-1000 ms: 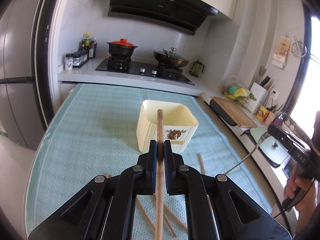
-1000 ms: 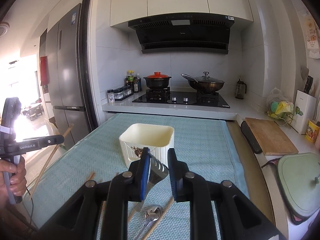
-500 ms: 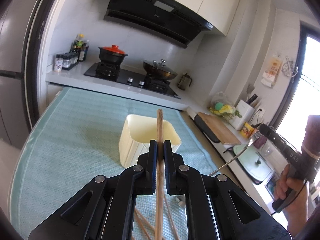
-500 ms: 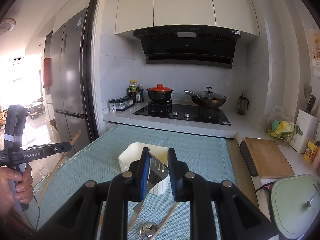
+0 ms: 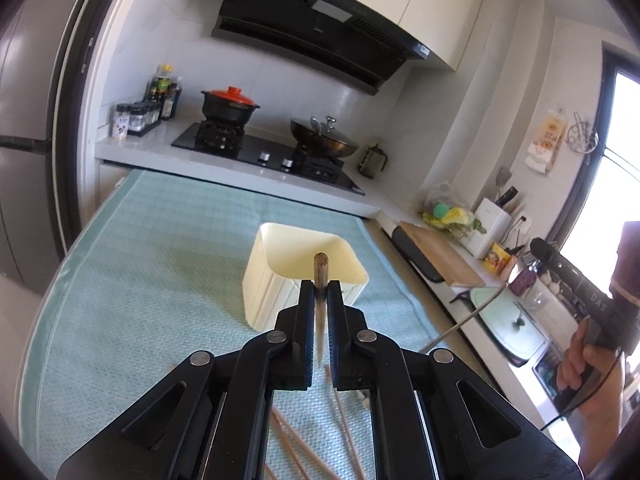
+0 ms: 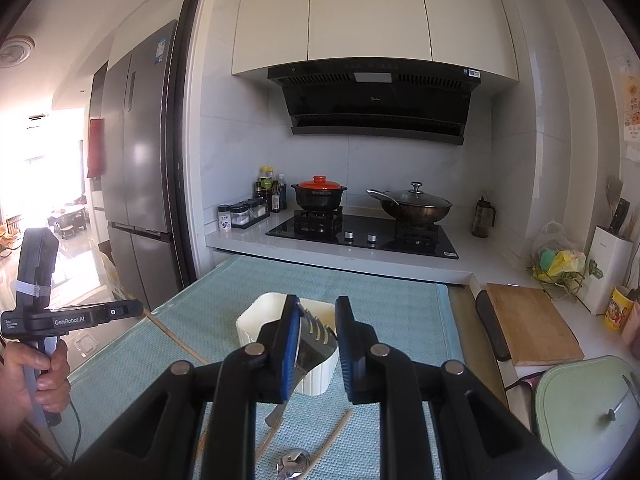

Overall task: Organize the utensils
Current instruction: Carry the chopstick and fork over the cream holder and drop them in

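Note:
A cream square utensil holder stands on the teal mat; it also shows in the right wrist view. My left gripper is shut on a wooden chopstick and holds it above the mat, its end pointing over the holder's near rim. My right gripper is shut on a metal fork, tines up, above the mat just in front of the holder. The right gripper with the fork's long handle shows at the right of the left wrist view.
Several loose chopsticks lie on the teal mat below the left gripper. A spoon and a chopstick lie under the right gripper. A stove with pots, a cutting board and a green lid stand around.
Both grippers rose and tilted; the holder now sits lower and closer under the fingertips. The chopstick points more end-on at the left camera. The fork stays gripped.

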`<state>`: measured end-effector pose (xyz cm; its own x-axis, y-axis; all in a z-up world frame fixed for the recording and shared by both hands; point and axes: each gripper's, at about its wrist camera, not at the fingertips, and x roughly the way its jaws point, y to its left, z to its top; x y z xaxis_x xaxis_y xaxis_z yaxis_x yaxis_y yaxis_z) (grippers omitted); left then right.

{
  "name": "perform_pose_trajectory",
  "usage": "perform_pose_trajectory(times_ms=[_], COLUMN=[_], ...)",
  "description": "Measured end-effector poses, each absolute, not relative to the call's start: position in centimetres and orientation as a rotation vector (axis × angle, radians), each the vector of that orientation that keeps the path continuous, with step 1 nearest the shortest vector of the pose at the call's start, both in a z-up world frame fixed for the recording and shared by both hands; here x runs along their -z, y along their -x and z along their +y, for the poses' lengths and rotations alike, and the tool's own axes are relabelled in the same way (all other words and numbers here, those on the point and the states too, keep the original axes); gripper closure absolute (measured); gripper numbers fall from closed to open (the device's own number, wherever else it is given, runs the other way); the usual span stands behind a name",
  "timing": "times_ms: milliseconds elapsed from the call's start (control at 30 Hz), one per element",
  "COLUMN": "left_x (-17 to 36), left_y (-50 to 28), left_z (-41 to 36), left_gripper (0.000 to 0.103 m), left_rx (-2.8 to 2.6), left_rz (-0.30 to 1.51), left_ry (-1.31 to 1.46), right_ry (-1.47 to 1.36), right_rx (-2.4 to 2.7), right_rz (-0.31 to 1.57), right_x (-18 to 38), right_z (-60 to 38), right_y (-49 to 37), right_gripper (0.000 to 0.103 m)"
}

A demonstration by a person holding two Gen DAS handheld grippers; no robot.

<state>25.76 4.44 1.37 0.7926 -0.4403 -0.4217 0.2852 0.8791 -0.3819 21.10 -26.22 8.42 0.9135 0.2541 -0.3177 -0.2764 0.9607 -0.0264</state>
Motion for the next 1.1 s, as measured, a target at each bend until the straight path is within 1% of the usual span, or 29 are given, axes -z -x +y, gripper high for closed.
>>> perform_pose_trajectory(times_ms=[167,333,467,567,700,800,833,867,900,1100], left_x=[-3.2,-6.9,-9.8,-10.5,-9.5,-7.3,-6.5,-5.6,-4.8,0.1], left_y=[-26.1,-28.0,-30.9,-33.9,-37.9,-40.8,-41.7,-42.4,-43.1,-47.1], left_z=[4.1,4.0,3.0,1.7,-0.1,-1.0,-1.2,-1.4,-1.7,-3.4], left_gripper=[0.099,0.099,0.099,0.099,0.099,0.099,0.099,0.099,0.099,0.099], left_rx=[0.401,0.404,0.401,0.394,0.379,0.376,0.375,0.376,0.378,0.372], left_rz=[0.497,0.434,0.389,0.393,0.435,0.500,0.523,0.544,0.564,0.697], left_ry=[0.274,0.245,0.208,0.185,0.151,0.146,0.149,0.148,0.144,0.130], right_ry=[0.074,0.085,0.092,0.099,0.096,0.088,0.083,0.079,0.077,0.043], right_rx=[-0.282,-0.303,-0.308,-0.301,-0.293,-0.300,-0.305,-0.309,-0.311,-0.295], right_rz=[0.319,0.295,0.269,0.252,0.254,0.292,0.312,0.333,0.356,0.532], right_x=[-9.1,-11.5,-13.8,-15.0,-14.9,-13.2,-12.3,-11.4,-10.2,-2.6], right_z=[-26.1,-25.5,-24.7,-23.8,-22.8,-22.1,-22.0,-21.8,-21.7,-21.7], right_y=[-21.9,-23.6,-26.3,-29.0,-33.2,-36.5,-37.6,-38.8,-40.0,-47.0], right_gripper=[0.084,0.085,0.085,0.085,0.086,0.087,0.088,0.092,0.094,0.095])
